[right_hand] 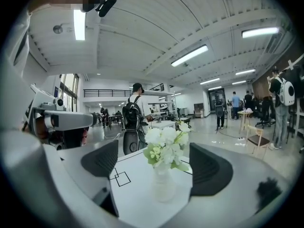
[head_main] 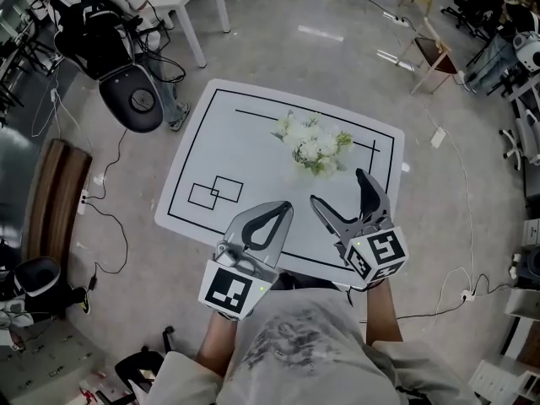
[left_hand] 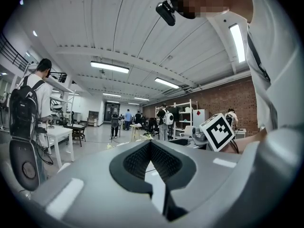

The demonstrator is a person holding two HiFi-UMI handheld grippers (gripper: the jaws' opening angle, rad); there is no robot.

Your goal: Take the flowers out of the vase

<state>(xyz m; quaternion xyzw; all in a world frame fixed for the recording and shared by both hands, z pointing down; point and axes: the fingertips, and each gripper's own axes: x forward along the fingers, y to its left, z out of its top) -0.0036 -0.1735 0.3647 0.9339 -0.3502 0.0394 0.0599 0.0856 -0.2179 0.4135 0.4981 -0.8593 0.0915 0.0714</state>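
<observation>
White table (head_main: 236, 154) with black lines fills most of the view. The left gripper (head_main: 272, 213) has its jaws pinched together with nothing in them. The right gripper (head_main: 337, 186) is spread wide and empty, aimed at the clear vase (right_hand: 163, 186) on the table's far right side, with the white flowers (head_main: 312, 142) sitting in it.

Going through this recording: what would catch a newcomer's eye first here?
A bunch of white flowers in a clear vase stands on the far right part of the white, black-lined table. Near the person, the right gripper has its jaws wide apart, facing the vase but short of it; the left gripper beside it has its jaws together and empty.
</observation>
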